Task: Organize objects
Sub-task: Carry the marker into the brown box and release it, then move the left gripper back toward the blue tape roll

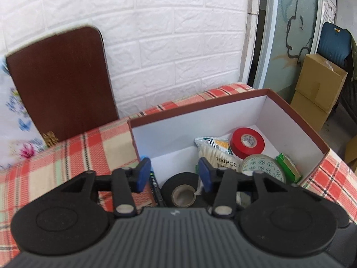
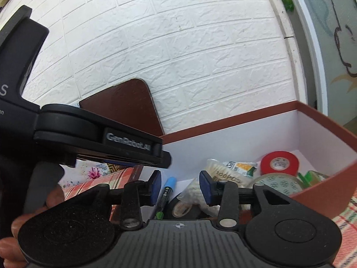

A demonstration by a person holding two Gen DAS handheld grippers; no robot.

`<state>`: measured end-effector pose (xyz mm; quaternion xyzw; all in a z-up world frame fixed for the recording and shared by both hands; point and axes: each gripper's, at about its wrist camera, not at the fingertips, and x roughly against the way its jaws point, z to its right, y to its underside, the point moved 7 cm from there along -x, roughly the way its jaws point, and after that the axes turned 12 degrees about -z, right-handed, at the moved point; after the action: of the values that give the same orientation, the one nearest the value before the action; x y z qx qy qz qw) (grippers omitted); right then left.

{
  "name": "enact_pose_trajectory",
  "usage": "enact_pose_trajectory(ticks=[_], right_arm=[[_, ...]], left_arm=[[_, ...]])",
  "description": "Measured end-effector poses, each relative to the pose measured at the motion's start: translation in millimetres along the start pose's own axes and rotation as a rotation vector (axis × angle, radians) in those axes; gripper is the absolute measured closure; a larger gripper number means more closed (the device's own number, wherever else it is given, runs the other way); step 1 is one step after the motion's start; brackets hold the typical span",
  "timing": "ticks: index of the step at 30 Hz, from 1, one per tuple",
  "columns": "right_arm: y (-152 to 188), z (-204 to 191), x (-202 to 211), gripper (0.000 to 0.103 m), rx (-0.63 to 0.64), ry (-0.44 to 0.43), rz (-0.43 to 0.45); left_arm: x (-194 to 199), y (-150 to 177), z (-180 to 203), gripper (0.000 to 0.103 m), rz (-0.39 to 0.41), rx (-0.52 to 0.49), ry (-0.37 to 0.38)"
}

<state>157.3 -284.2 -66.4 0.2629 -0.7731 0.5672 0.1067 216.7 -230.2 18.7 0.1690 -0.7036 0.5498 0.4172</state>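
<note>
We hold both claws over the near end of an open box, brown outside and white inside, which sits on a counter covered with a red plaid cloth. Our left claw hangs released, its 2 blue pads apart with nothing pressed between them; below the gap lies a black tape roll on the box floor. Our right claw is likewise released, pads apart and gripping nothing, and beneath it we see a marker with a blue cap lying in the box beside the same black roll. The body of the left claw crosses the upper left of the right wrist view, so the 2 tools sit close together above the box. Inside the box we count at least 6 things: the black roll, the marker, a bag of cotton swabs, a red tape roll, a pale roll printed with green circles, and a green packet against the right wall. They lie loosely heaped toward the near and right side, while the far left part of the floor is bare. We judge the gathering largely done, since every small item in view is already in the box. A dark brown board leans against the white brick wall; it may be the lid, though we cannot tell. If so, closing the box is what remains.
</note>
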Motion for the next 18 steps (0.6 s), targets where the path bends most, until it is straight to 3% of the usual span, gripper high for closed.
enact_pose_trajectory(ticks=[10, 18], right_arm=[[7, 7, 49, 0.059, 0.002, 0.056, 0.052], [9, -6, 71, 0.057, 0.024, 0.053, 0.070]], left_arm=[[45, 25, 6, 0.038, 0.053, -0.025, -0.089], [69, 42, 1, 0.035, 0.075, -0.003, -0.103]])
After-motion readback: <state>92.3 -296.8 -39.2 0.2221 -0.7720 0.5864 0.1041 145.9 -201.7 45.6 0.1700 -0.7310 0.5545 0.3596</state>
